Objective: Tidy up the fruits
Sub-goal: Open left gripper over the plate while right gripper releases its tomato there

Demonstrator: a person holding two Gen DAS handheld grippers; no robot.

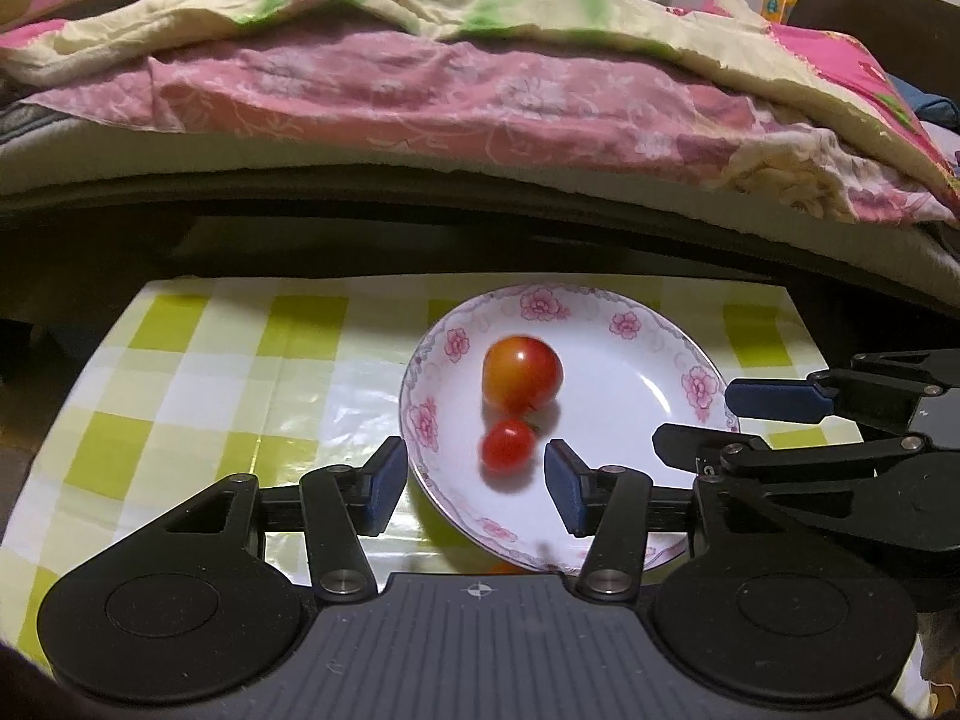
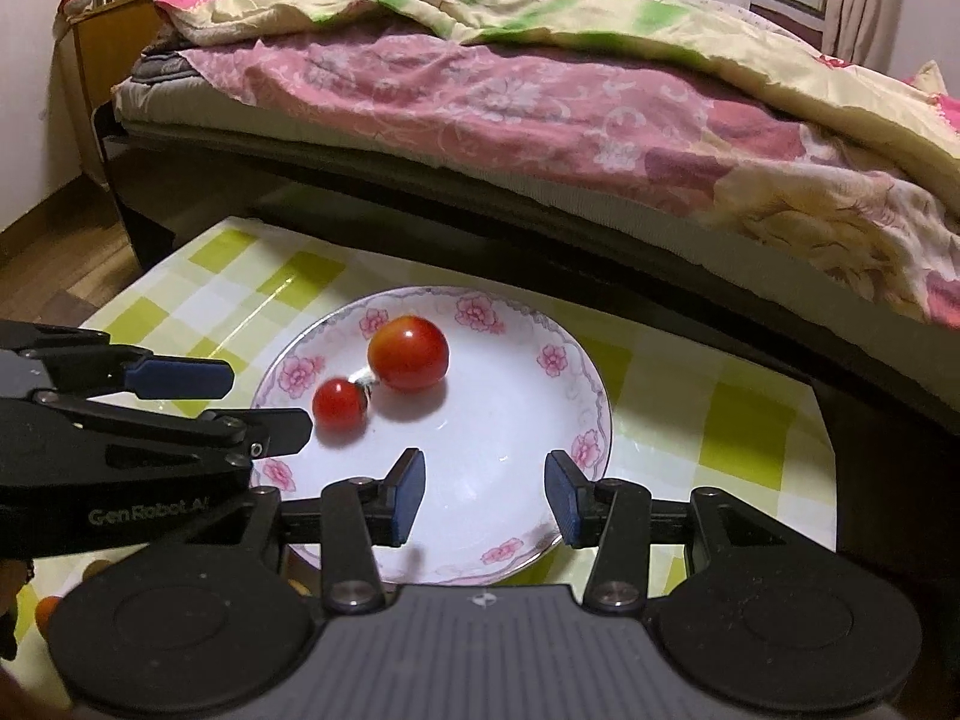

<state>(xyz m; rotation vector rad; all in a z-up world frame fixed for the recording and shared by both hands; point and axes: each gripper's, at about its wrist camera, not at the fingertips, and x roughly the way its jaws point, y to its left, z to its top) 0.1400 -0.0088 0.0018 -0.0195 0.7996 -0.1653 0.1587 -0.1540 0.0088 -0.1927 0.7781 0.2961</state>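
Currently, a small red tomato [image 1: 508, 446] is seen lying in a white floral plate [image 1: 618, 324], just beside a larger tomato [image 1: 522, 373] behind it. The small tomato is framed just ahead of the left gripper [image 1: 474, 483], whose jaws are spread and hold nothing. The right gripper [image 2: 485, 492] is likewise held spread and empty above the plate's near rim. The plate is set on a green checked tablecloth [image 1: 210, 372], with bare cloth to its left. A bed [image 2: 540, 90] is noted beyond the table's far edge.
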